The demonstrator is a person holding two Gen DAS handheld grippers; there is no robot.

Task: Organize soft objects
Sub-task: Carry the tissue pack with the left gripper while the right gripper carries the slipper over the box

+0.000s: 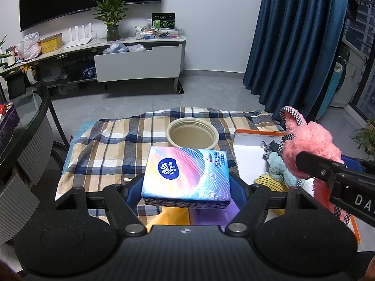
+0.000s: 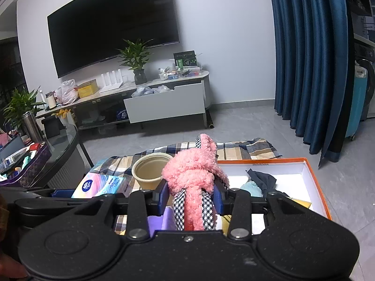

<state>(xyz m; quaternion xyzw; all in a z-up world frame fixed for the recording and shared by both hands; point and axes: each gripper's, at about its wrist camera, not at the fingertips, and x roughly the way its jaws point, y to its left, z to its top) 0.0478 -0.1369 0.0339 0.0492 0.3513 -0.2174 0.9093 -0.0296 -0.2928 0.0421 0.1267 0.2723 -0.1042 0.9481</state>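
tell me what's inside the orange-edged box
In the orange-edged box: a dark checked-trim cloth, a teal plush piece, and something yellow. The pink plush toy and right tool hide its near-left part.

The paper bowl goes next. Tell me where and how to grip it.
Take the paper bowl by its rim, from above, one finger inside and one outside the wall. It stands upright and empty on the plaid cloth, mouth open upward; its round body looks too wide to span easily.
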